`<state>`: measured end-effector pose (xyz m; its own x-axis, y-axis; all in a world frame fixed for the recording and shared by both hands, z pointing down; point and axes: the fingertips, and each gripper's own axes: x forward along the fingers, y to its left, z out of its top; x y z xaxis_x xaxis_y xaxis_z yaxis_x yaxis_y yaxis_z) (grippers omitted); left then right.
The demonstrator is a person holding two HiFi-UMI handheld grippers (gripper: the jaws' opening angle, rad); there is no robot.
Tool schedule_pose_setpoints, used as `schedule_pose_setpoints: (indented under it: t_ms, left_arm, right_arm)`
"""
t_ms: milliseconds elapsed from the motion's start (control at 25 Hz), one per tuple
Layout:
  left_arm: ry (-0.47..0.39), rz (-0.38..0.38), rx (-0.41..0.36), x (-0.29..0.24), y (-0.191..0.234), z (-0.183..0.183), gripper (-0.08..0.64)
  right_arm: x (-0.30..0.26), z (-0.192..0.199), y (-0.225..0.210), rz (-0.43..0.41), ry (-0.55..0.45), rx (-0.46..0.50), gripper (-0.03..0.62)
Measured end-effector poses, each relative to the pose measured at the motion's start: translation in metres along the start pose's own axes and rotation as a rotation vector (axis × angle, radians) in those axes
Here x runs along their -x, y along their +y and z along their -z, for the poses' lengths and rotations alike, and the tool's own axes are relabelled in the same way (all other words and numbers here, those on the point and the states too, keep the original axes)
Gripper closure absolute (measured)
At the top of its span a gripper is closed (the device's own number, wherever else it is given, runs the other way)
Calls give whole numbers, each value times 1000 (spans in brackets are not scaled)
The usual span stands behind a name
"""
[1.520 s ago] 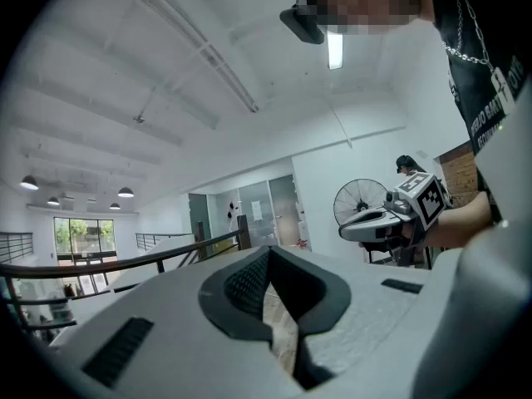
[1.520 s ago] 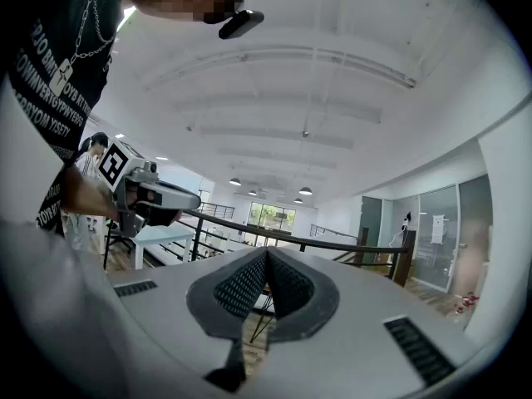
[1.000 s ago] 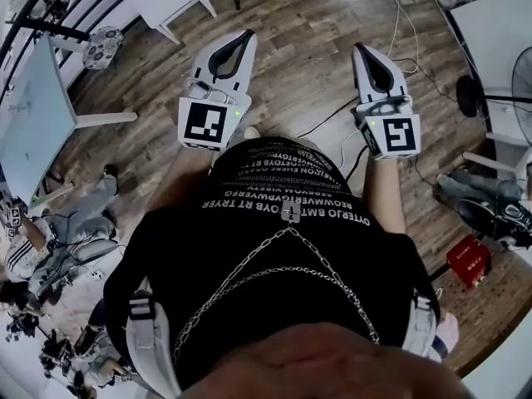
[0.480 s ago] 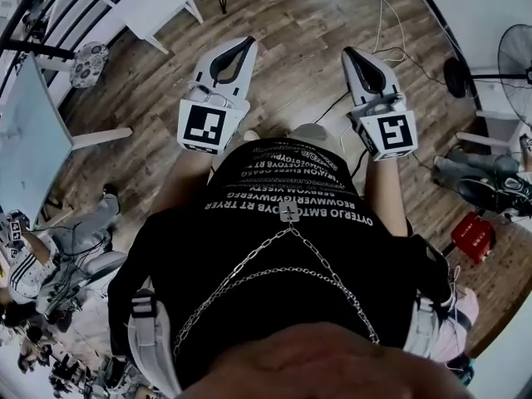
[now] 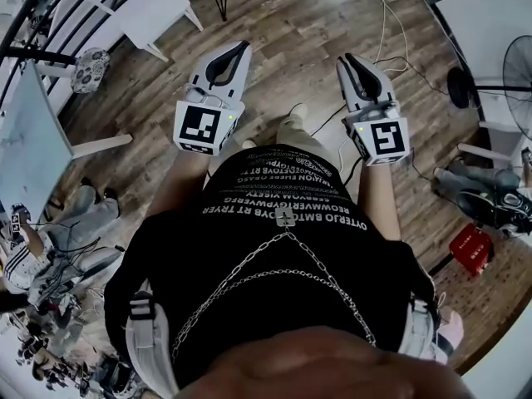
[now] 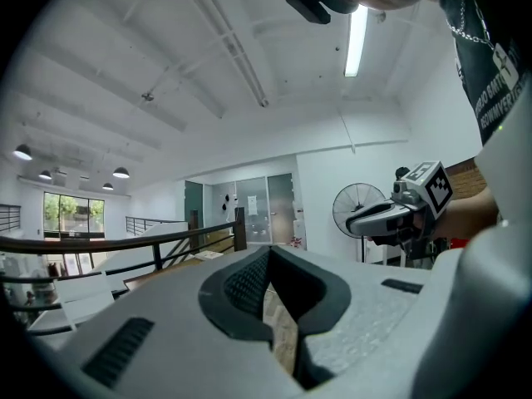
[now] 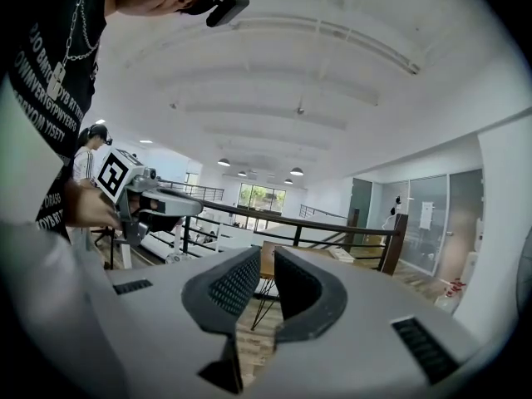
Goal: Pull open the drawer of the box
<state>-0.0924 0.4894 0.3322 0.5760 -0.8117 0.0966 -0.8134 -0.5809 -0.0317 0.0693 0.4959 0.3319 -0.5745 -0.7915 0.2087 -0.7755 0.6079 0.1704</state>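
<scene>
You hold both grippers out ahead of your chest, nearly level, above the wooden floor (image 5: 291, 23). Your left gripper (image 5: 243, 46) has its jaws closed on nothing. Your right gripper (image 5: 346, 58) has just been opening; its jaws stand slightly apart and empty. No view shows where the box lies.

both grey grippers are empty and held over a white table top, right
Not a table: the head view shows the left gripper and right gripper over the brown wooden plank floor. Both are empty; the right gripper's jaws have just been opening, with nothing between them.
</scene>
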Motion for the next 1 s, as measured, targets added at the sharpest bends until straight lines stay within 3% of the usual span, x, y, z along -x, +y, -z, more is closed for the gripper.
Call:
schedule_pose_setpoints:
  t_ms: [160, 280, 400, 760, 1000]
  left_arm:
    - [-20, -26, -14, -42, -22, -16, 554]
    - [-16, -38, -54, -72, -37, -21, 554]
    - [5, -69, -47, -101, -35, -15, 554]
    - [49, -143, -56, -151, -41, -13, 554]
    - [47, -187, -67, -176, -39, -26, 554]
  right_arm:
    - [7, 14, -52, -17, -40, -12, 543]
    - [4, 26, -89, -24, -33, -19, 541]
    - [-10, 39, -117, -48, -19, -26, 535]
    - [-36, 47, -163, -165, -33, -68, 496]
    - [-50, 39, -185, -220, -60, -44, 485]
